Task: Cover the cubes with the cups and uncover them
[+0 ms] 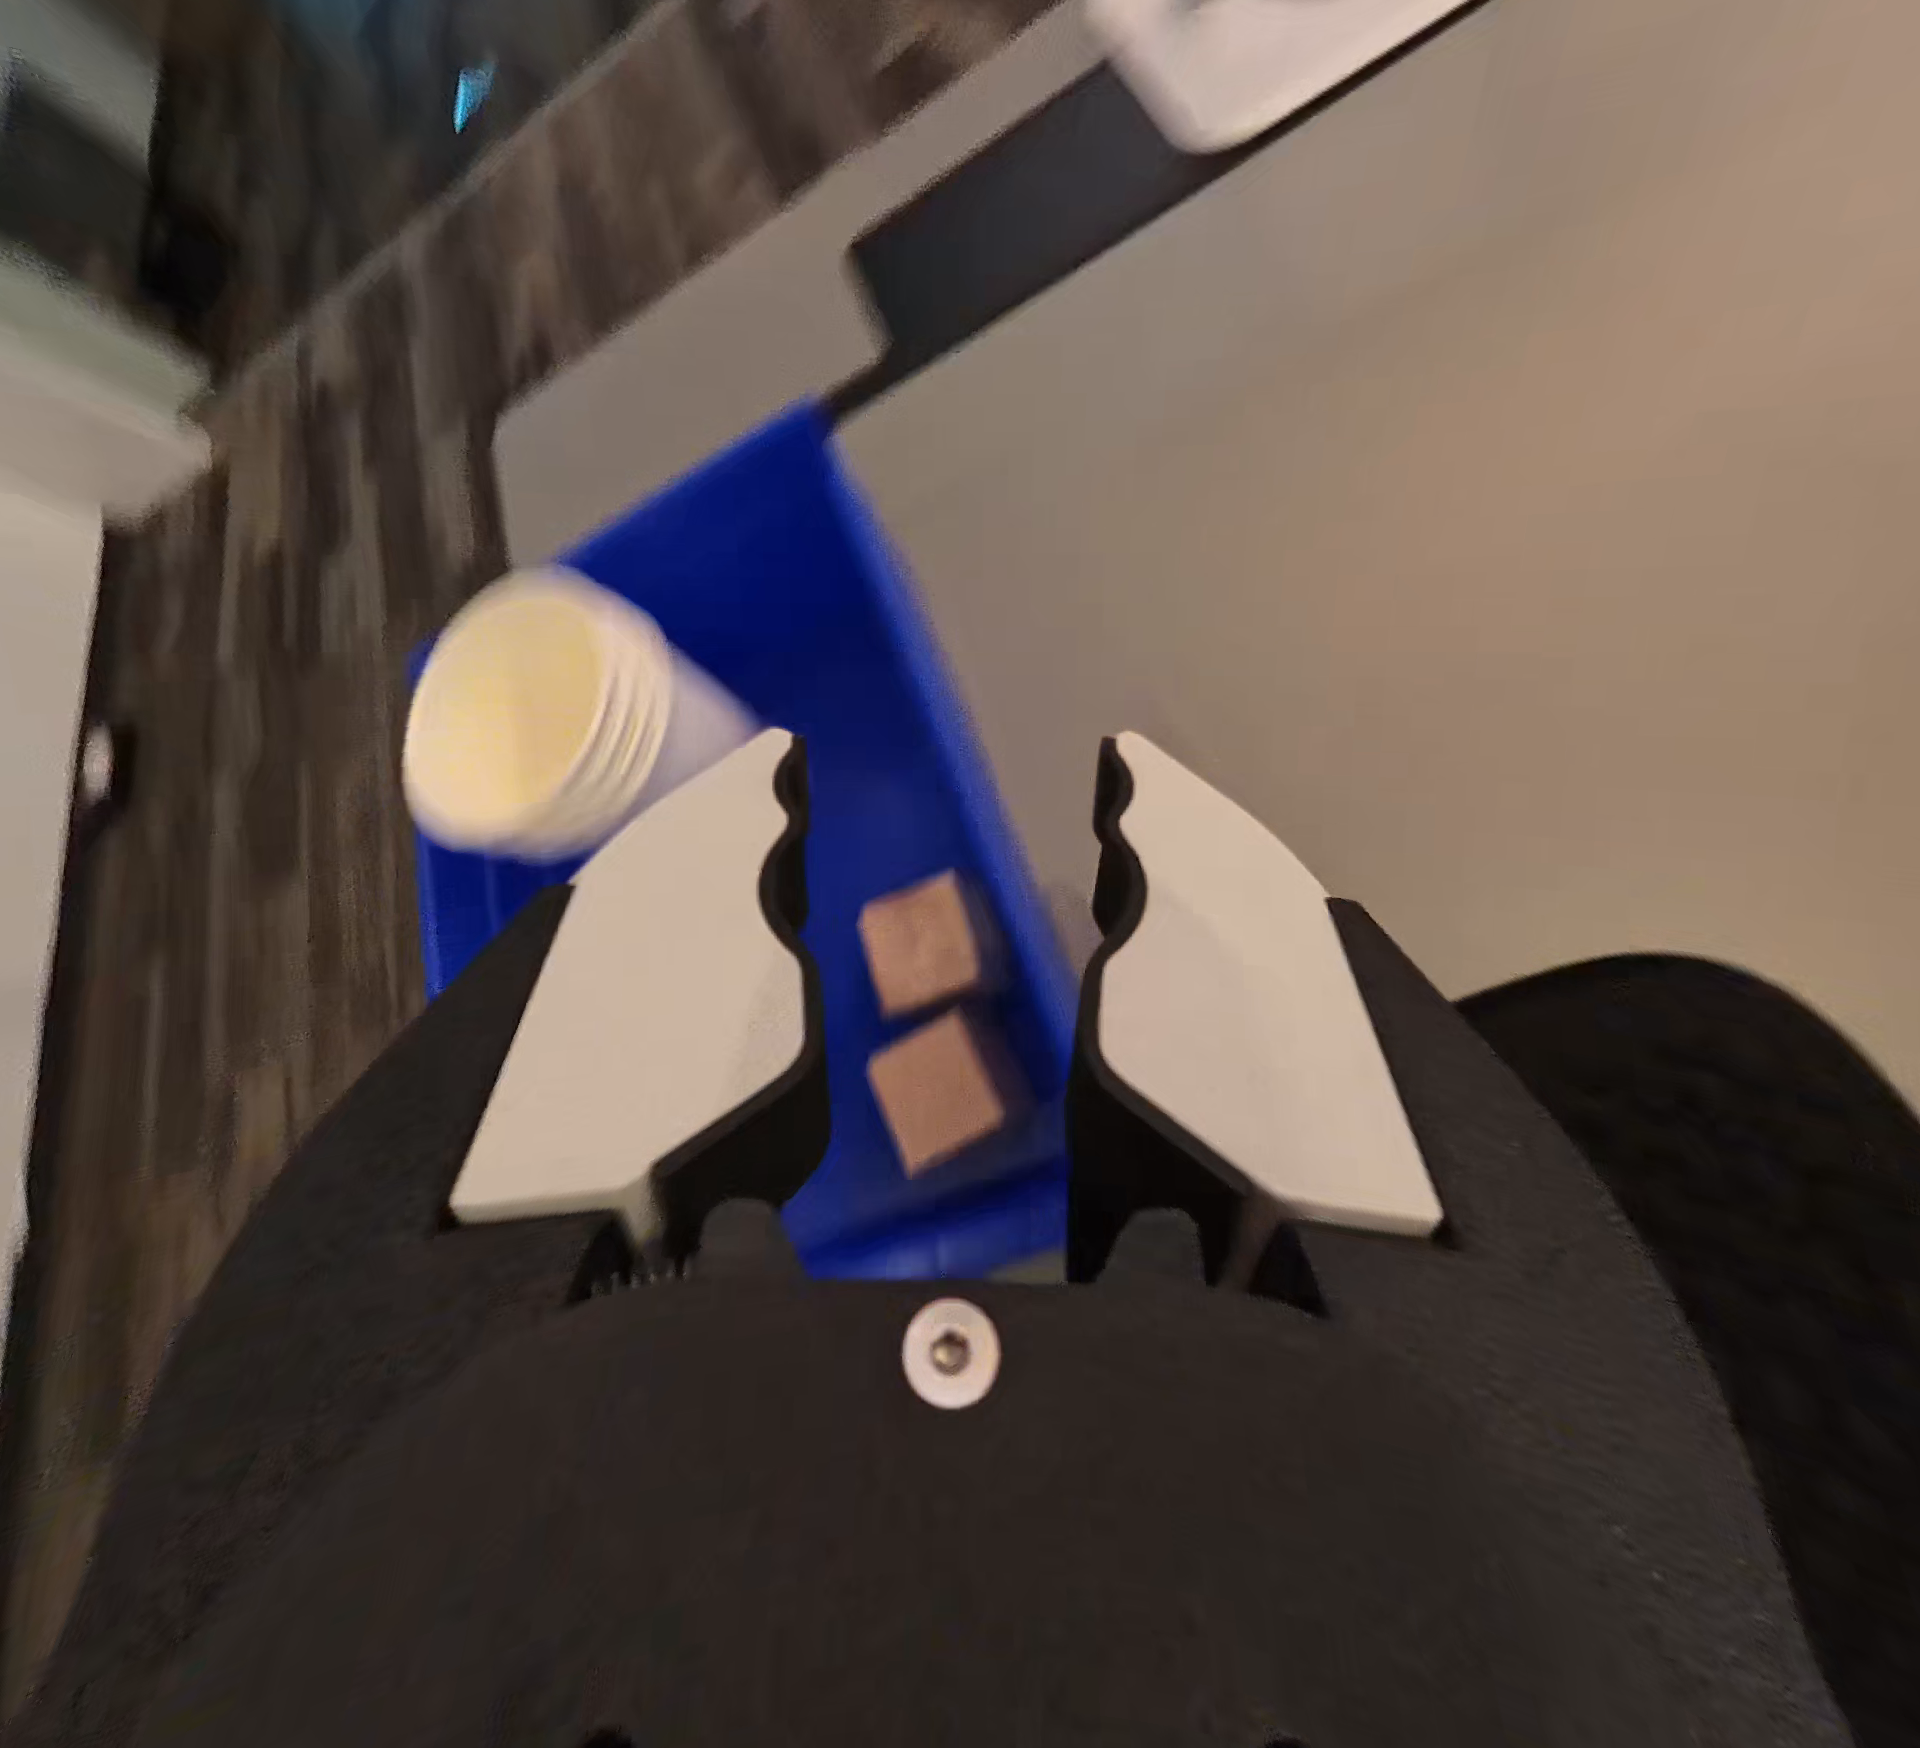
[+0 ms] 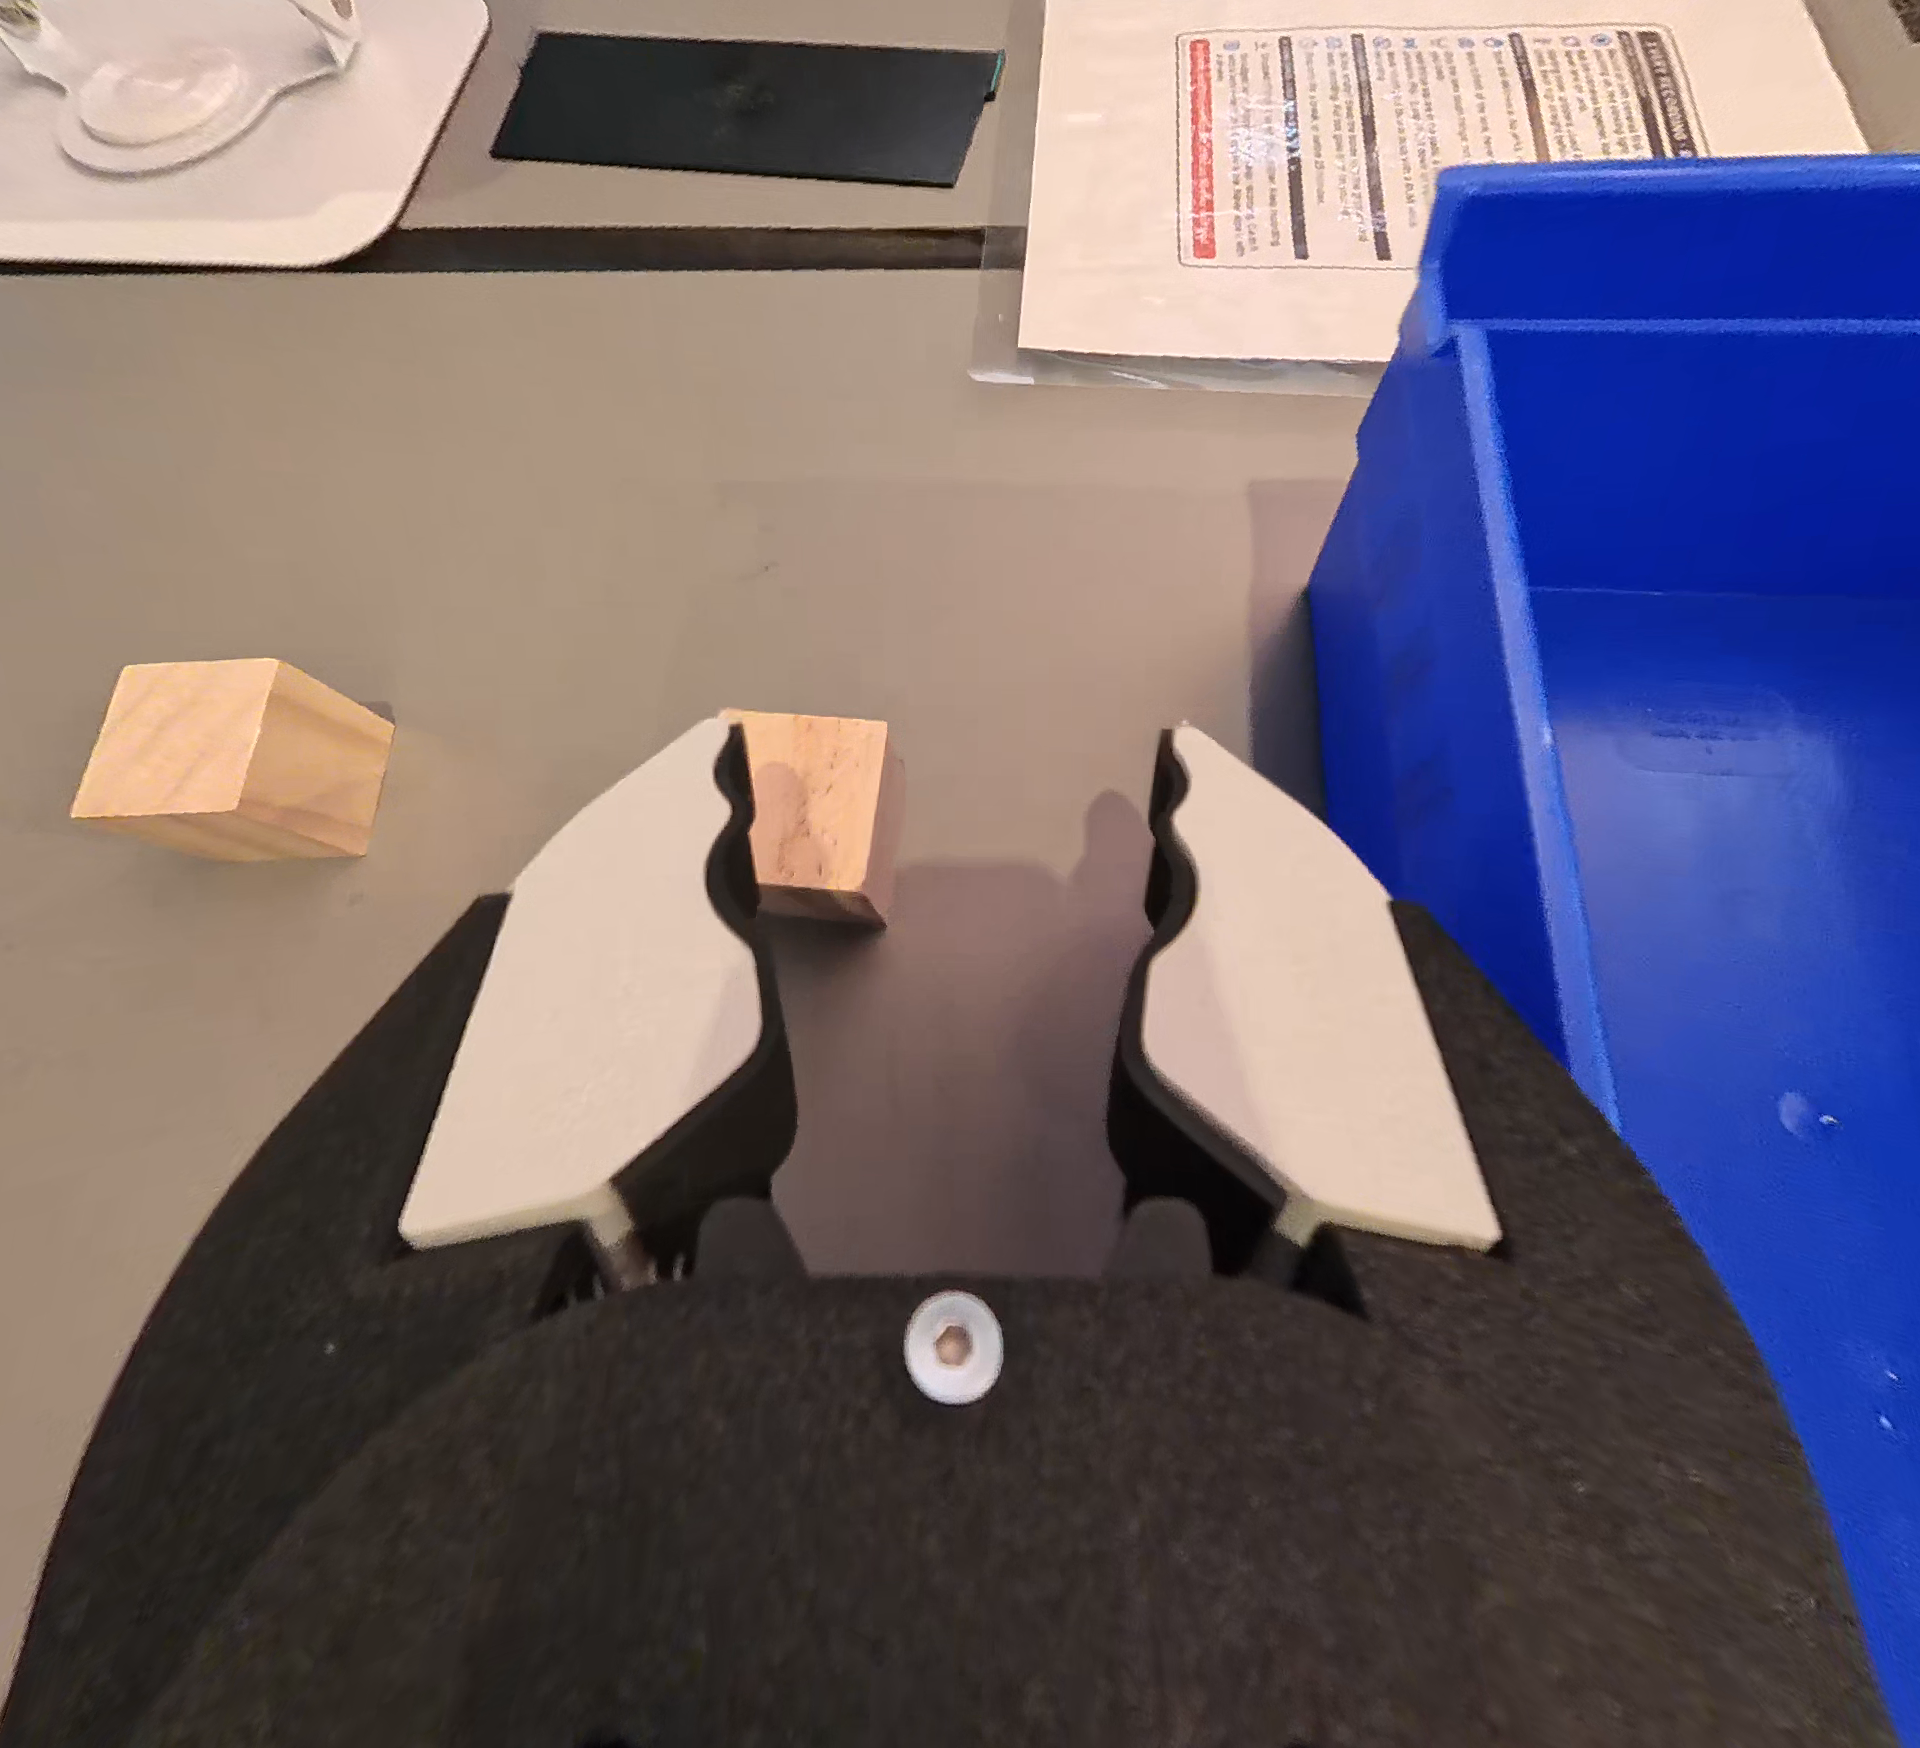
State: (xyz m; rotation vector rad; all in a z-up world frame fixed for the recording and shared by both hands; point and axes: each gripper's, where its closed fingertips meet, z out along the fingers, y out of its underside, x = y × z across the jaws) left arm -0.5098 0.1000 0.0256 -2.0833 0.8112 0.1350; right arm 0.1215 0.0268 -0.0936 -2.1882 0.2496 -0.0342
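Observation:
The left wrist view is motion-blurred. My left gripper is open and empty above a blue bin. Two wooden cubes lie side by side in the bin, between my fingers. A stack of white cups lies tilted at the bin's left end, mouth towards the camera, outside my left finger. My right gripper is open and empty low over the grey table. One wooden cube sits at its left fingertip. Another cube sits farther left.
The blue bin stands close on the right of my right gripper. At the table's far edge are a printed sheet in a plastic sleeve, a black pad and a white lamp base. A black rounded shape is at lower right.

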